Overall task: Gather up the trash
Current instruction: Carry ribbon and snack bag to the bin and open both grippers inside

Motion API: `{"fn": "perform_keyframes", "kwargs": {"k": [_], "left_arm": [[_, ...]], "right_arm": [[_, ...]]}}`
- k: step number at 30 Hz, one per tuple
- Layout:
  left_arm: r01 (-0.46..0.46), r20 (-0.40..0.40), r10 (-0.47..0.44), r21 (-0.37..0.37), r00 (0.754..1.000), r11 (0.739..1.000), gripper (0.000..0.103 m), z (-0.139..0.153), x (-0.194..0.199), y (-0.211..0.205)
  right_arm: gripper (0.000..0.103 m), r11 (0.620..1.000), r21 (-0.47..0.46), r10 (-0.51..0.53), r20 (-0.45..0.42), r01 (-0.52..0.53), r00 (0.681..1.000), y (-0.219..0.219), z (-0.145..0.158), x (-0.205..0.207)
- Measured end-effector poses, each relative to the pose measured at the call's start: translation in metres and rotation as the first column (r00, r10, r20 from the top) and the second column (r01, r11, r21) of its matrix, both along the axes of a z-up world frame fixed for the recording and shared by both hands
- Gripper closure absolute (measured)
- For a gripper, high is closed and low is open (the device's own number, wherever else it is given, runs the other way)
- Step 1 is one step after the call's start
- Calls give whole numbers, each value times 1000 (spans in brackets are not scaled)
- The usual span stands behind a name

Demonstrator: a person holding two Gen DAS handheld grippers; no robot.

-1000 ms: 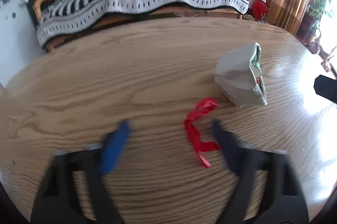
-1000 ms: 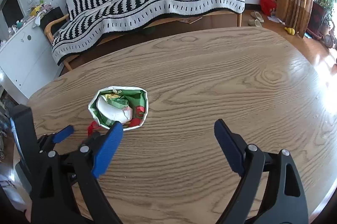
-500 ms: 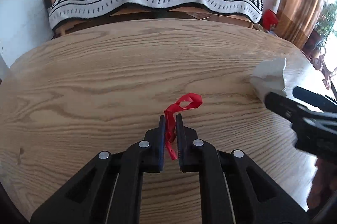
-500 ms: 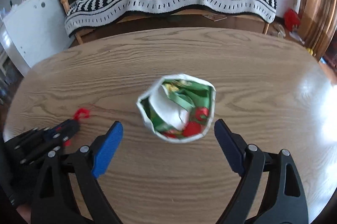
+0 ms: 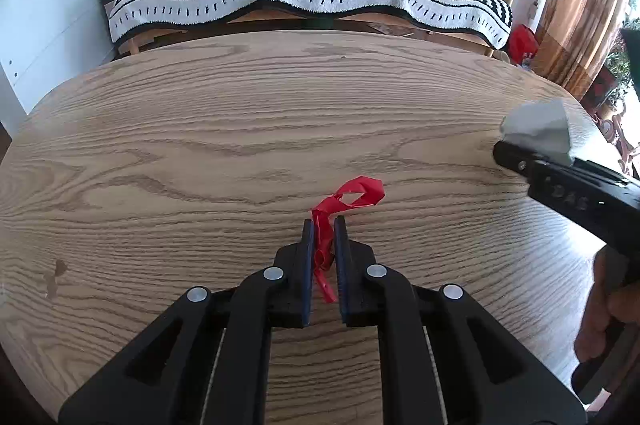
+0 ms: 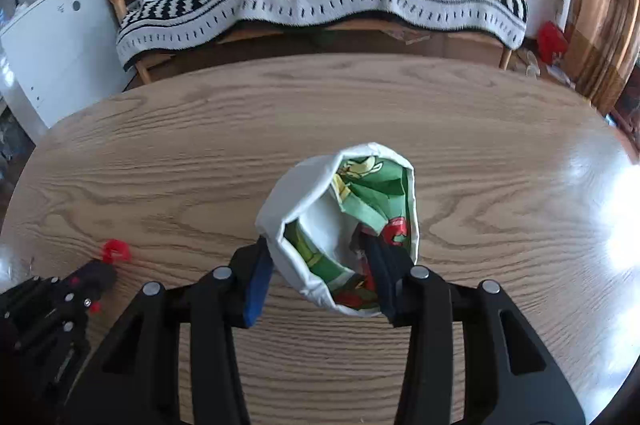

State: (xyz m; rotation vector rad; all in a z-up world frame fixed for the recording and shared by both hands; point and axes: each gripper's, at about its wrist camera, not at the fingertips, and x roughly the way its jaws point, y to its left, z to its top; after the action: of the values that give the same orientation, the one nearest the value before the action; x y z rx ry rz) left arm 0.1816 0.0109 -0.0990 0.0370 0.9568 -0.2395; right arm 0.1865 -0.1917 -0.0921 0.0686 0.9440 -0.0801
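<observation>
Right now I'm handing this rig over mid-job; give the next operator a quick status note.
Left gripper: shut on the red ribbon, low over the wooden table.
Right gripper: closed on the near rim of the trash bag, one finger outside, one inside; bag mouth open.
Done: ribbon grasped, bag held.
Left: carry the ribbon right to the bag, drop it in, release. No other loose trash shows on the table.

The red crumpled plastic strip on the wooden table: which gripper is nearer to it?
Left. The left gripper is shut on the red crumpled plastic strip. The right gripper is off to its right, closing around the white paper bag.
</observation>
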Motion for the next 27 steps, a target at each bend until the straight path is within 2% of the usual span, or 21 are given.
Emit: {"fn": "perform_keyframes", "kwargs": {"k": [6,12,21,27], "left_arm": [[6,13,-6,4,1000,1000,94,3,-7,-7],[45,29,-45,-6,999,999,94,14,-17,-37],[194,75,-192,-14,978,981,94,36,-58,-129],[301,91,-297,-36,951,953,94,50,-94,-207]], "right_arm": [[59,1000,15,-8,31,8,999,-16,22,-23],[59,998,6,-63,57,63,996,-61,42,-61],[59,976,-12,-214,97,217,972,-170,64,-148],[59,932,1,-360,114,362,926,-257,68,-222]]}}
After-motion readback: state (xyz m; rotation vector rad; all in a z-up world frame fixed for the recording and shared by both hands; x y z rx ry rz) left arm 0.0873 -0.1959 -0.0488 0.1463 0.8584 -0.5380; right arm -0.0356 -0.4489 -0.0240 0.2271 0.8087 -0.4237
